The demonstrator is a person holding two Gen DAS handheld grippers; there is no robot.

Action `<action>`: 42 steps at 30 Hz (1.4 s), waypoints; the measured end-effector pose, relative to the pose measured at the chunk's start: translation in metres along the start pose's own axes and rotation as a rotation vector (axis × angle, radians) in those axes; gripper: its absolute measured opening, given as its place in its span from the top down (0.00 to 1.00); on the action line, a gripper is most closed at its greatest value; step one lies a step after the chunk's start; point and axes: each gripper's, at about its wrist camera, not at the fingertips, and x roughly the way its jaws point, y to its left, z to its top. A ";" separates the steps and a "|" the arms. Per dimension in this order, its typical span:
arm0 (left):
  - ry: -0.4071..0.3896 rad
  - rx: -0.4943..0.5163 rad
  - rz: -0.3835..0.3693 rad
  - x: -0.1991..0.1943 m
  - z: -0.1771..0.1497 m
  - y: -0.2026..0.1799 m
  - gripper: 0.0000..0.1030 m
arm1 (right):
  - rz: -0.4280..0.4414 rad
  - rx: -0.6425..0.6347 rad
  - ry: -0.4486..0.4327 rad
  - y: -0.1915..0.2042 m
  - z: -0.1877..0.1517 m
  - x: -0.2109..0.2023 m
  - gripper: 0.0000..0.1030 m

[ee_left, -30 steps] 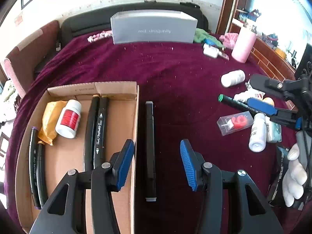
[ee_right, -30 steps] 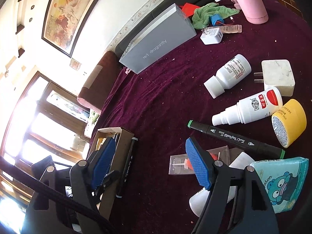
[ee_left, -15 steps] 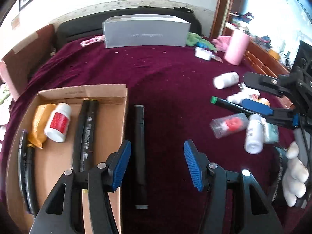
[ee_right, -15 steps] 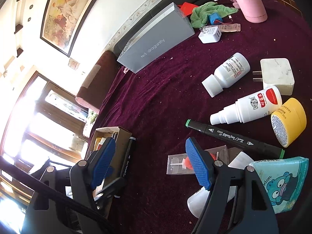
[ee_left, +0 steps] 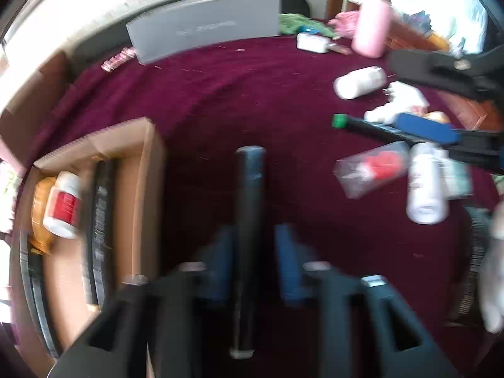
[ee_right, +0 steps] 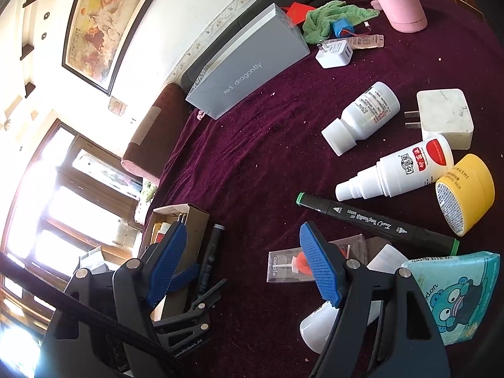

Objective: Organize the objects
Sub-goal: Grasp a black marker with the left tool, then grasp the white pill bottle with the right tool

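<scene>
A black marker [ee_left: 247,220] lies on the maroon cloth just right of a cardboard box [ee_left: 148,170]. My left gripper [ee_left: 252,261] straddles the marker, its blue pads close on either side; the view is blurred and contact is unclear. The marker also shows in the right wrist view [ee_right: 211,252] beside the box [ee_right: 195,220]. The box holds black markers [ee_left: 99,220], a white bottle with a red label [ee_left: 63,204] and a yellow packet. My right gripper [ee_right: 242,261] is open and empty above a clear packet [ee_right: 283,264], near a green-capped marker [ee_right: 378,223].
A grey box [ee_right: 249,72] stands at the back. White bottles [ee_right: 362,116], a spray bottle [ee_right: 397,170], a yellow jar [ee_right: 466,189], a white charger [ee_right: 444,116], a tissue pack [ee_right: 456,293] and a pink tumbler [ee_right: 397,0] lie at the right.
My left gripper has shifted left and down over the black marker beside the box, and its jaws have narrowed around it. The right gripper has hardly moved.
</scene>
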 end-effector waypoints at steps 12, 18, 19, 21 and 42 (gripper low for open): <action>-0.003 -0.043 -0.100 -0.025 -0.035 -0.007 0.88 | 0.000 0.014 -0.058 -0.003 0.008 -0.028 0.28; -0.029 -0.040 -0.079 -0.019 -0.032 -0.015 0.88 | -0.156 -0.045 -0.013 0.000 0.001 -0.049 0.28; -0.040 -0.036 -0.079 -0.019 -0.033 -0.016 0.88 | -0.205 -0.054 0.007 -0.001 0.000 -0.052 0.28; -0.055 -0.055 -0.132 -0.021 -0.036 -0.011 0.89 | -0.225 -0.053 0.029 -0.002 -0.003 -0.060 0.28; -0.179 -0.176 -0.299 -0.085 -0.070 0.033 0.89 | -0.592 0.071 0.019 -0.010 -0.034 -0.001 0.67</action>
